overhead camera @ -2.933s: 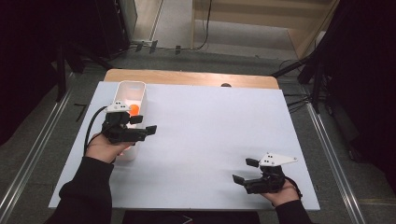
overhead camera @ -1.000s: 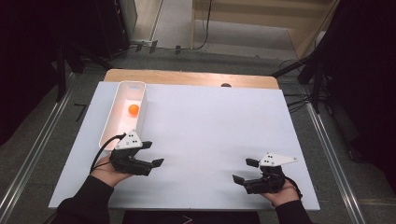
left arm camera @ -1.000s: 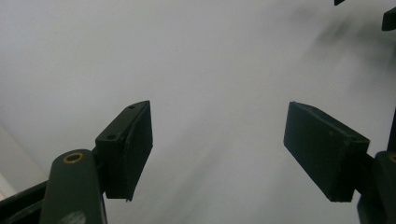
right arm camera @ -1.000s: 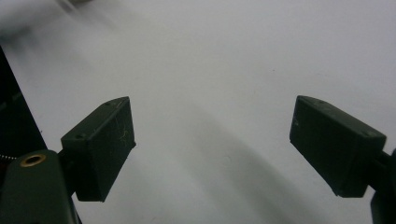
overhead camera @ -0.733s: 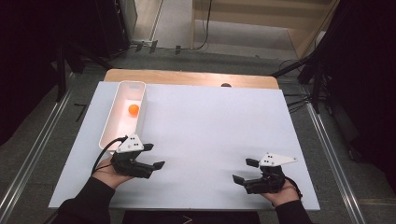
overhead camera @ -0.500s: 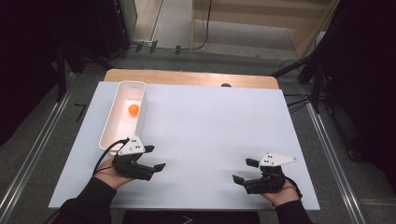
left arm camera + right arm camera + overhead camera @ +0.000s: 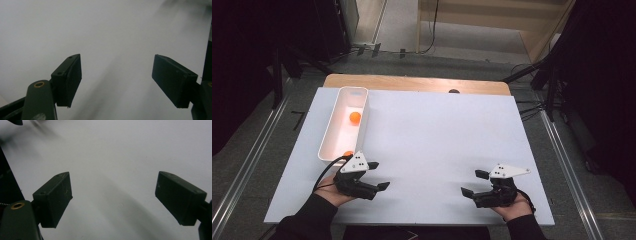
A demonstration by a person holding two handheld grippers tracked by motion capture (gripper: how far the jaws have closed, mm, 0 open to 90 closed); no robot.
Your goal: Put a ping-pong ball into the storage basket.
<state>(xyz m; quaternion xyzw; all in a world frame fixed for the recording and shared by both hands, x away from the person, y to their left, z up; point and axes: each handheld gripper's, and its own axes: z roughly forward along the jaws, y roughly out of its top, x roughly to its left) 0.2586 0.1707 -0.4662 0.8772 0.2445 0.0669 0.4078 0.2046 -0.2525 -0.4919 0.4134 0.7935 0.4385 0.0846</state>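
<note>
- High view, jaws first: left gripper (image 7: 378, 176) down at the near left of the table, jaws spread wide with nothing between them, tips pointing right toward the middle of the sheet.
- Same for the right gripper (image 7: 472, 183) at the near right: jaws spread, nothing pinched, tips pointing left. Grey three-cornered plate sitting on top of each one.
- Both held low over the white tabletop (image 7: 437, 135), well apart from each other, a hand wrapped around each, dark sleeves coming in from the near edge.
- White tray (image 7: 362, 112) along the far left part of the table, long and narrow, running near to far. Near end just beside the left gripper's plate.
- Orange ball (image 7: 355, 118) lying inside the tray, toward the far half. Another orange thing (image 7: 348, 153) peeking out at the tray's near end, partly hidden by the gripper, so can't tell exactly what.
- Strip of bare wood (image 7: 412, 82) showing at the far edge of the table past the white sheet, with a small dark spot (image 7: 454, 91) on it.
- Left gripper view: two black jaws set far apart, only plain white surface in the gap. Bit blurry toward the top right.
- Right gripper view: same deal, black jaws wide apart, bare white surface between them, soft shadows under the pads. Small dark shape in the top left corner, too blurry to call.
</note>
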